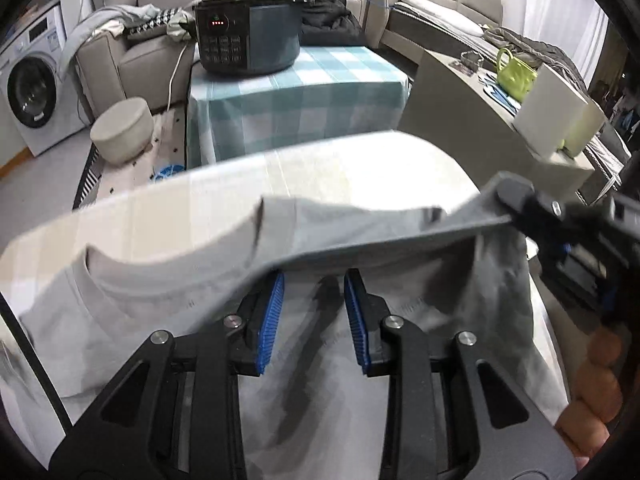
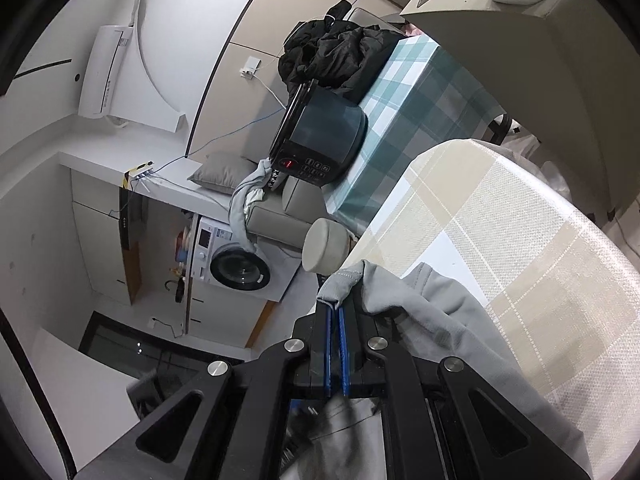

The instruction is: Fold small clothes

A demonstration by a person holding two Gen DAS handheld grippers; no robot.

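Observation:
A light grey T-shirt point(image 1: 120, 312) lies on a table with a beige checked cloth point(image 1: 224, 200). My left gripper point(image 1: 314, 284) is open over the shirt, its blue pads point(image 1: 270, 320) apart, its tips hidden under a lifted fold. My right gripper point(image 1: 516, 204) is shut on the shirt's edge and holds it stretched up across the left wrist view. In the right wrist view the right gripper point(image 2: 335, 308) is shut on a grey hem point(image 2: 344, 280), and the shirt point(image 2: 440, 312) hangs down onto the cloth point(image 2: 520, 240).
Beyond the table stands a teal checked table point(image 1: 304, 92) with a black cooker point(image 1: 248, 32). A round white stool point(image 1: 122, 132), a washing machine point(image 1: 32, 92) and sofas are around. A side table with a green bag point(image 1: 514, 76) is on the right.

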